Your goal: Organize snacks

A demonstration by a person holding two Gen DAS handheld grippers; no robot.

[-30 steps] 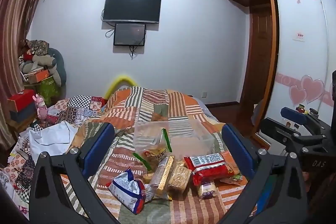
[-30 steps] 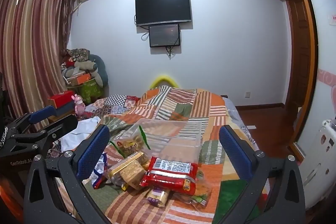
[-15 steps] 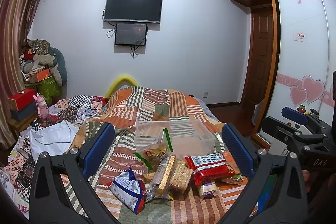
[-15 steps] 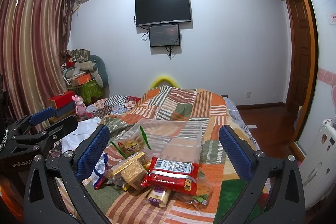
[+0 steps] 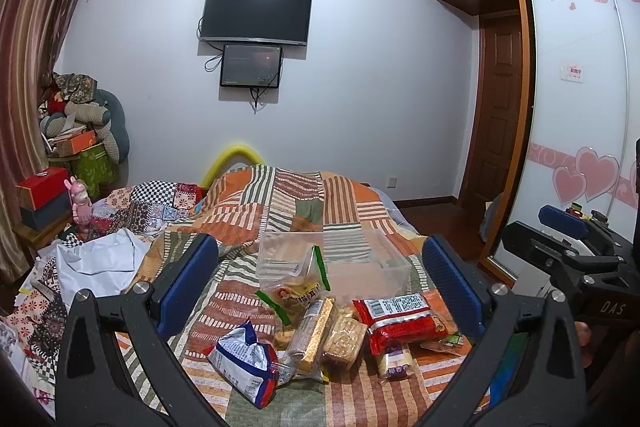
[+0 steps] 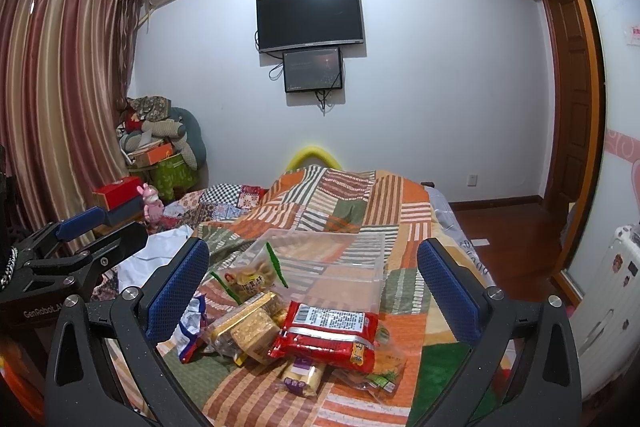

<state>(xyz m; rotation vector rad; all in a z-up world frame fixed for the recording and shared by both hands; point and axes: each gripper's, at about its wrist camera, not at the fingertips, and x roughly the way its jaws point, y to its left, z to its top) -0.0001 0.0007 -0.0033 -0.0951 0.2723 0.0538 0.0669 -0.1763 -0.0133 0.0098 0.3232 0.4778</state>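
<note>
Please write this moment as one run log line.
left gripper: open, empty | right gripper: open, empty | snacks: piled on bed before clear bin

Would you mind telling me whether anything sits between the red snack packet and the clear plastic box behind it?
Nothing visible does: the red snack packet lies just before the clear plastic box, whose near wall is unobstructed there.

"DAS" on the right tool (image 5: 576, 259); "GenRobot.A" on the left tool (image 6: 76, 259).

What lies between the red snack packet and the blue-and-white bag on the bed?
Between the red snack packet and the blue-and-white bag lie two clear-wrapped biscuit packs, clearest in the left wrist view.
</note>
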